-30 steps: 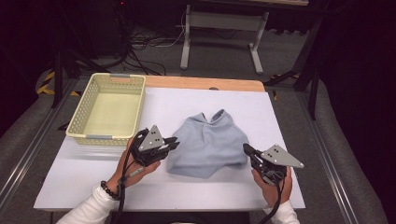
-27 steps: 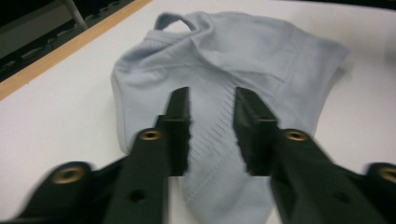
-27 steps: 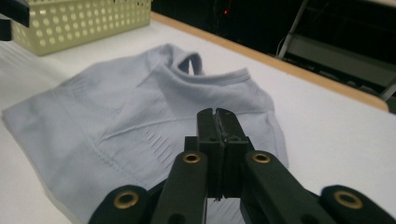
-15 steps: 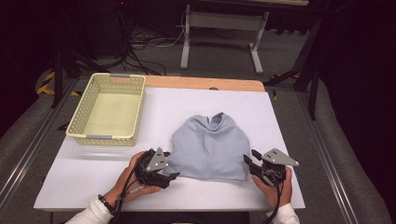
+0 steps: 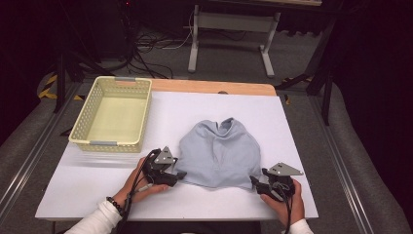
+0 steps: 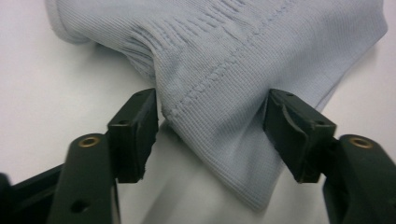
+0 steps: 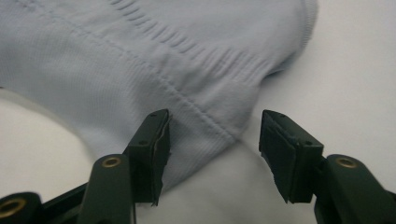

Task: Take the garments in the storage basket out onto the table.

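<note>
A light blue knit garment [image 5: 219,153] lies spread on the white table sheet [image 5: 302,141]. My left gripper [image 5: 179,174] rests low at its near left corner and is open. In the left gripper view the hemmed corner [image 6: 233,70] lies between the jaws of that gripper [image 6: 210,133], unpinched; these jaws have just been closing a little. My right gripper [image 5: 254,181] sits at the near right corner, also open. The right gripper view has the hem corner [image 7: 140,60] reaching between the jaws of that gripper [image 7: 212,149], which have just been opening.
An empty pale yellow basket [image 5: 104,143] stands at the left of the table. A wooden table edge [image 5: 209,87] runs along the back. A person's hands and white sleeves come in from the near edge. Cables and a metal stand [image 5: 195,44] are on the floor beyond.
Both grippers have sunk toward the near edge and gone from shut to open. The garment's near hem has come down and lies flatter, drawn slightly nearer.
</note>
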The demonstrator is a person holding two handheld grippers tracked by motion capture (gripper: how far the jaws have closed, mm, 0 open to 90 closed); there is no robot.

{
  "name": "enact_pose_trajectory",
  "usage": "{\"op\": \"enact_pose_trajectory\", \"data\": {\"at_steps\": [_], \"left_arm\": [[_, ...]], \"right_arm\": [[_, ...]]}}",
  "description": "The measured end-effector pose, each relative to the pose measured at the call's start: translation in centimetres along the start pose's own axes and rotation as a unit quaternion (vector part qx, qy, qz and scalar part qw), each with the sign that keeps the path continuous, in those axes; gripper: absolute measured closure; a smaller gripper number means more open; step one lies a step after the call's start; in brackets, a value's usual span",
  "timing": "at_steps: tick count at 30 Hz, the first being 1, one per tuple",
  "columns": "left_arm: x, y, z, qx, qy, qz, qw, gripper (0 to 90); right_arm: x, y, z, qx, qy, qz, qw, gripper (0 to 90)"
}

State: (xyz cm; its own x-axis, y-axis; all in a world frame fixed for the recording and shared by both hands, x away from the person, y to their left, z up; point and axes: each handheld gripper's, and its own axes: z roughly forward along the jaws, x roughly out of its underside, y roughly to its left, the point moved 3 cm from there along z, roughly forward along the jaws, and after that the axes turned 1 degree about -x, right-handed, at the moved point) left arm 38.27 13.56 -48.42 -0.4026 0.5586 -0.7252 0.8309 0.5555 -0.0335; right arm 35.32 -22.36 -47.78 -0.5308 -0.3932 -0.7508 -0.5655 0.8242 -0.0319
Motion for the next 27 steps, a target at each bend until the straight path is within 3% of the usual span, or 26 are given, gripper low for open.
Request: {"op": "enact_pose_trajectory", "data": {"at_steps": [1,3,5,6,9,11,13,15,16,17,18,19,20,23,27], "left_arm": [[0.0,0.0,0.0,0.000,0.000,0.000,1.0000,40.0],[-0.1,-0.1,0.1,0.001,0.001,0.001,1.0000,46.4],[-0.3,-0.2,0.1,0.004,0.000,0.002,1.0000,58.8],[-0.4,-0.3,0.2,0.009,-0.001,0.002,1.0000,58.8],[-0.6,-0.5,0.3,0.021,0.000,0.003,0.9998,75.3],[-0.7,-0.6,0.3,0.014,0.000,0.012,0.9998,79.3],[-0.9,-0.7,-0.1,0.004,-0.006,0.017,0.9998,79.6],[-1.4,-0.7,-1.3,-0.012,-0.027,0.019,0.9994,80.0],[-2.1,-0.6,-3.2,-0.026,-0.062,0.016,0.9976,80.0],[-2.1,-0.6,-3.2,-0.026,-0.062,0.016,0.9976,80.6],[-2.4,-0.6,-4.2,-0.027,-0.078,0.013,0.9965,81.4],[-2.8,-0.7,-5.1,-0.031,-0.093,0.014,0.9951,81.4],[-3.0,-0.8,-5.9,-0.036,-0.105,0.017,0.9937,81.8],[-3.4,-1.1,-7.7,-0.039,-0.125,0.019,0.9912,83.2],[-2.9,-1.4,-8.4,-0.045,-0.123,0.022,0.9911,82.3]], "right_arm": [[0.0,0.0,0.0,0.000,0.000,0.000,1.0000,44.0],[0.0,-0.5,0.2,-0.021,0.007,0.028,0.9994,45.0],[-0.1,-0.6,0.2,-0.025,0.008,0.034,0.9991,47.1],[-0.1,-0.6,0.2,-0.028,0.008,0.032,0.9991,52.5],[-0.2,-0.4,0.2,-0.041,0.005,0.024,0.9988,66.3],[-0.3,-0.1,0.2,-0.055,0.000,0.022,0.9983,79.3],[-0.4,-0.1,0.1,-0.054,0.000,0.020,0.9983,80.4],[-0.8,-0.1,-0.4,-0.047,-0.009,0.012,0.9988,81.3],[-1.6,-0.2,-1.7,-0.032,-0.037,0.012,0.9987,81.9],[-2.1,-0.3,-2.5,-0.031,-0.054,0.014,0.9980,82.2],[-2.6,-0.3,-3.3,-0.030,-0.071,0.015,0.9969,82.7],[-2.6,-0.3,-3.3,-0.030,-0.071,0.015,0.9969,82.7],[-3.7,-0.1,-4.7,-0.028,-0.100,0.013,0.9945,83.1],[-4.7,0.4,-5.7,-0.029,-0.119,0.011,0.9924,82.5],[-5.3,1.4,-6.4,-0.026,-0.127,-0.005,0.9915,77.5]]}}
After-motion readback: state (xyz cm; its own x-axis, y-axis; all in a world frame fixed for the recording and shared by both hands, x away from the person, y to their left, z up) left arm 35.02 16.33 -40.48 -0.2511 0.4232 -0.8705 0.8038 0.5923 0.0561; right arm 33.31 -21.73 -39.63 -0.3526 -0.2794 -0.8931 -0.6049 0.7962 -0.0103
